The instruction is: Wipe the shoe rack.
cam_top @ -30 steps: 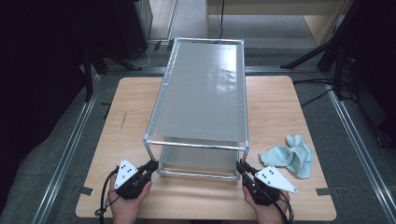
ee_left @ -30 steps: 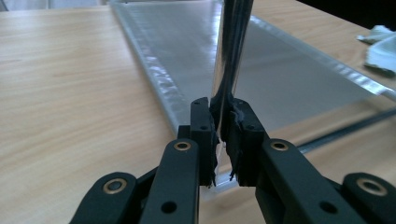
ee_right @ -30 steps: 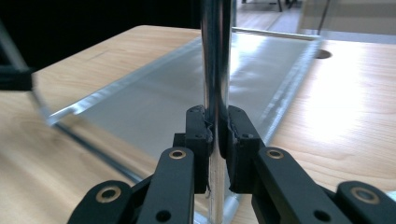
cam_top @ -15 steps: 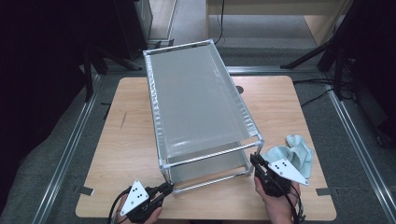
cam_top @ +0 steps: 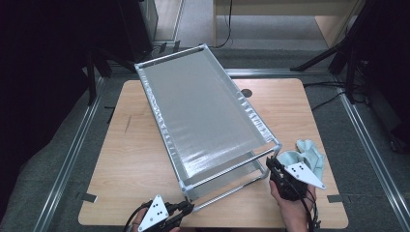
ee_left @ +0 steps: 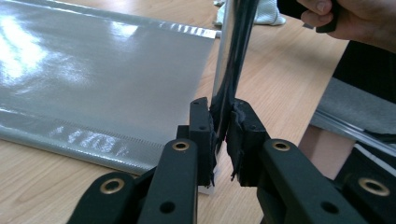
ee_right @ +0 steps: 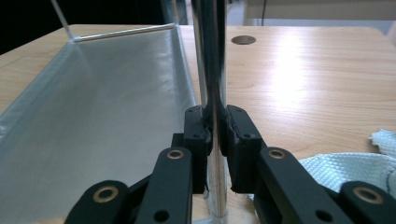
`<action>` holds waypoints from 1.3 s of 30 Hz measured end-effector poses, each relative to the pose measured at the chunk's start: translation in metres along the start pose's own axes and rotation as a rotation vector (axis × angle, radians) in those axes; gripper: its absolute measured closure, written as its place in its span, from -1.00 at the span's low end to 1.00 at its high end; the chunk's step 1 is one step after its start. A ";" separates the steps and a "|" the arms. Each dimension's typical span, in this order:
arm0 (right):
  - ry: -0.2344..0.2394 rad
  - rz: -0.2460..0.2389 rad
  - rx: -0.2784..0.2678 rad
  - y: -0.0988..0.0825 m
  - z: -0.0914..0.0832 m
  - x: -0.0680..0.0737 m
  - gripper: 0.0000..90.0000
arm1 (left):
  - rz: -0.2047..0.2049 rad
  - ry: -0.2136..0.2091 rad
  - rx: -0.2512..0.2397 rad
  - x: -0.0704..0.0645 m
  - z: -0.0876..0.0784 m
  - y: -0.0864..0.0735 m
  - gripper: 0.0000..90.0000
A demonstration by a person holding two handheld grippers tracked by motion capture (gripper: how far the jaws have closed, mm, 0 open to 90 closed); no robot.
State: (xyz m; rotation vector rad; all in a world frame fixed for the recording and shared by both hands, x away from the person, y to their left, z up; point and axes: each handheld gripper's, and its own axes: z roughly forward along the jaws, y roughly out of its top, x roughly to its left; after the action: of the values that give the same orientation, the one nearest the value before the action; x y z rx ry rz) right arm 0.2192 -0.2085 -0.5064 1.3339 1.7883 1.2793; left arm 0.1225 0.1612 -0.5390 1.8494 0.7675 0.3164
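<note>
Wooden worktop (cam_top: pixel 130 159), dark room around it. My rack (cam_top: pixel 203 116) sits diagonally mid-frame, swung off square, so I'd say the turn is partway done. Left gripper (cam_top: pixel 186 209) fingers pinch the lower-left post, right gripper (cam_top: pixel 271 165) fingers clamp the lower-right post. Green cloth (cam_top: pixel 309 154) is half hidden behind my right hand.

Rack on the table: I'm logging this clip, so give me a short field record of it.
rack: two-tier metal frame, askew on the table
left claw: shut on the near-left rack post
right claw: shut on the near-right rack post
cloth: pale green, beside the right claw
</note>
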 end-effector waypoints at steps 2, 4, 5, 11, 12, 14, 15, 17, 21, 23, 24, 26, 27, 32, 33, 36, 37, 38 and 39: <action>0.072 0.015 0.022 0.002 -0.003 -0.007 0.16 | -0.011 -0.007 -0.019 0.001 -0.001 0.001 0.69; 0.094 0.004 0.035 0.003 -0.009 -0.013 -0.06 | -0.018 -0.017 -0.030 0.001 -0.002 0.002 0.60; 0.099 -0.004 0.035 0.004 -0.014 -0.017 -0.14 | -0.020 -0.019 -0.028 0.001 -0.001 0.002 0.52; 0.171 0.064 -0.050 0.014 -0.045 -0.054 -0.21 | -0.026 -0.020 -0.050 0.000 -0.001 0.004 0.46; 0.149 0.097 -0.057 0.015 -0.047 -0.062 -0.19 | -0.016 -0.009 -0.045 0.000 0.000 0.004 0.50; 0.052 0.107 -0.024 0.016 -0.042 -0.069 -0.23 | -0.015 -0.008 -0.042 0.000 0.000 0.003 0.57; -0.022 0.092 0.005 0.016 -0.035 -0.073 -0.23 | -0.016 -0.003 -0.043 0.000 0.000 0.003 0.58; -0.137 0.078 0.064 0.012 -0.020 -0.081 -0.29 | -0.021 -0.001 -0.046 0.000 0.000 0.004 0.59; -0.295 0.062 0.199 -0.002 0.011 -0.097 -0.56 | -0.025 -0.001 -0.046 0.000 0.002 0.004 0.60; -0.323 0.083 0.254 -0.008 0.021 -0.103 -0.54 | -0.025 -0.004 -0.049 0.000 0.002 0.004 0.69; -0.350 0.086 0.268 -0.011 0.023 -0.103 -0.48 | -0.018 0.001 -0.048 -0.001 0.002 0.004 0.73; -0.381 0.088 0.299 -0.014 0.026 -0.104 -0.35 | -0.013 0.004 -0.043 -0.001 0.002 0.003 0.76; -0.392 0.095 0.302 -0.016 0.026 -0.104 -0.25 | -0.012 0.004 -0.043 -0.001 0.003 0.003 0.77; -0.388 0.110 0.299 -0.023 0.022 -0.103 0.32 | -0.017 0.008 -0.043 -0.002 0.003 0.003 0.77; -0.370 0.100 0.296 -0.023 0.021 -0.102 0.51 | -0.018 0.009 -0.043 -0.002 0.004 0.003 0.77; -0.350 0.125 0.288 -0.023 0.019 -0.099 0.75 | -0.017 0.007 -0.047 -0.002 0.004 0.003 0.78; -0.338 0.144 0.268 -0.021 0.016 -0.098 0.76 | -0.018 0.006 -0.048 -0.002 0.005 0.003 0.78; -0.314 0.154 0.236 -0.018 0.012 -0.096 0.77 | -0.016 0.006 -0.049 -0.002 0.005 0.003 0.78; -0.291 0.151 0.203 -0.013 0.008 -0.092 0.77 | -0.015 0.006 -0.050 -0.002 0.005 0.003 0.78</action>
State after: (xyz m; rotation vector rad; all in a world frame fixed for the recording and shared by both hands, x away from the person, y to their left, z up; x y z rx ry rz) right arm 0.2528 -0.2920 -0.5302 1.7004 1.6709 0.9363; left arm 0.1250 0.1555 -0.5383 1.7959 0.7713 0.3290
